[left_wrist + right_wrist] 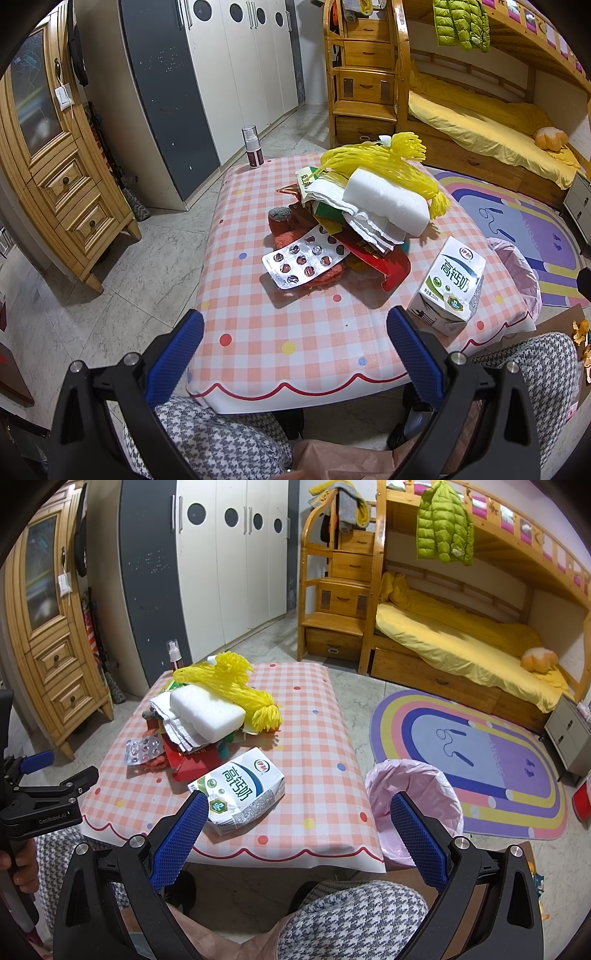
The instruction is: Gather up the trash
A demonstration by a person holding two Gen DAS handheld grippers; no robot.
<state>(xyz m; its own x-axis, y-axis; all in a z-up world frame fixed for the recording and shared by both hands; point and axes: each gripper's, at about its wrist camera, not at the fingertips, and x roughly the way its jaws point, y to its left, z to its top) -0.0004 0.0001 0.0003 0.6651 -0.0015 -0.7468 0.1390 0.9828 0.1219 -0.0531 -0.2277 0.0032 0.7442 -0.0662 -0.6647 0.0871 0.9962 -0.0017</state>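
Observation:
A trash pile sits on the checked table (288, 332): yellow foam netting (384, 158), a white foam block (388, 201), a silver pill blister (303, 260) and red card packaging (391, 266). A white milk carton (448, 286) lies apart at the front right; it also shows in the right wrist view (240, 788). My left gripper (295, 350) is open and empty, above the table's front edge. My right gripper (295, 834) is open and empty, its left finger (181, 838) just in front of the carton. A bin with a pink bag (417, 797) stands right of the table.
A small spray bottle (253, 146) stands at the table's far left corner. A wooden cabinet (55, 166) is on the left, wardrobes (229, 74) behind, a bunk bed (461, 635) and a rainbow rug (480, 757) to the right. The person's houndstooth-clad knees (351, 919) are under the front edge.

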